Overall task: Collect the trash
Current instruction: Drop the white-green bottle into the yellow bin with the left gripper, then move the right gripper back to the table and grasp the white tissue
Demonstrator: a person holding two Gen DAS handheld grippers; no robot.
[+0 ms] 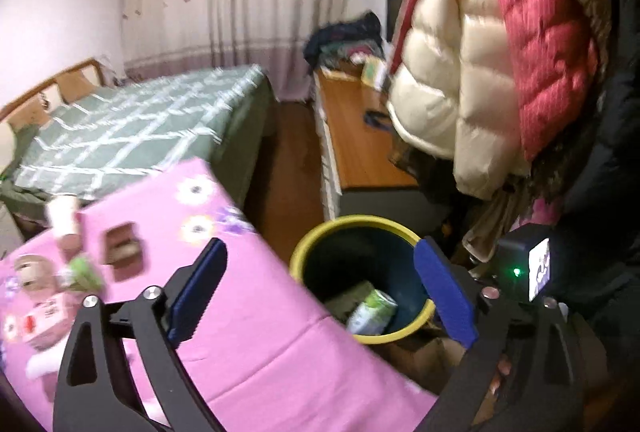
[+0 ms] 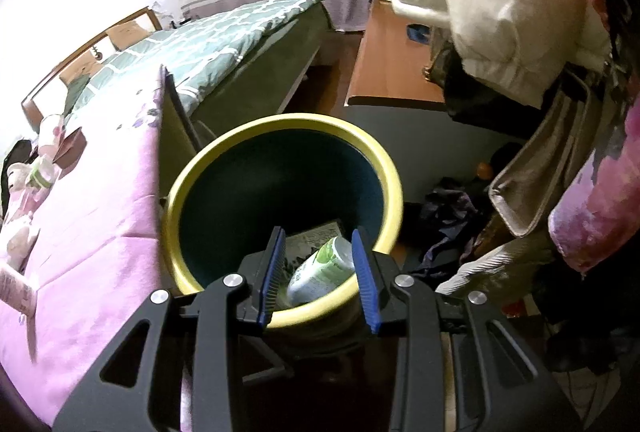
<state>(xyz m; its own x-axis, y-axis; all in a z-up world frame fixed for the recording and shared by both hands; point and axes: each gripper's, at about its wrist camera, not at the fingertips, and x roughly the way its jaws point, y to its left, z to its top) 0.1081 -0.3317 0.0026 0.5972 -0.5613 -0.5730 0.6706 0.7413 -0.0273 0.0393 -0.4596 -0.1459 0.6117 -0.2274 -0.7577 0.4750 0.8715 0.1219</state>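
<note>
A dark bin with a yellow rim (image 1: pixel 304 244) stands on the floor beside a table under a pink flowered cloth (image 1: pixel 260 332). In the bin lie a green-and-white carton (image 1: pixel 372 312) and a flat box (image 1: pixel 348 296). My left gripper (image 1: pixel 320 292) hangs wide open over the table's edge and the bin, with nothing between its blue pads. My right gripper (image 2: pixel 318 272) is partly open just above the near rim of the bin (image 2: pixel 172 199). The carton (image 2: pixel 320 272) shows between its fingers, lower down and untouched. A paper cup (image 1: pixel 62 216), a green packet (image 1: pixel 84 272) and a red-and-white packet (image 1: pixel 46 316) lie on the cloth.
A bed with a green checked cover (image 1: pixel 140 127) stands behind the table. A wooden desk (image 1: pixel 360 143) runs along the right, with puffy coats (image 1: pixel 460 71) hanging over it. Clothes (image 2: pixel 448 216) and a beige bag (image 2: pixel 540 171) crowd the floor right of the bin.
</note>
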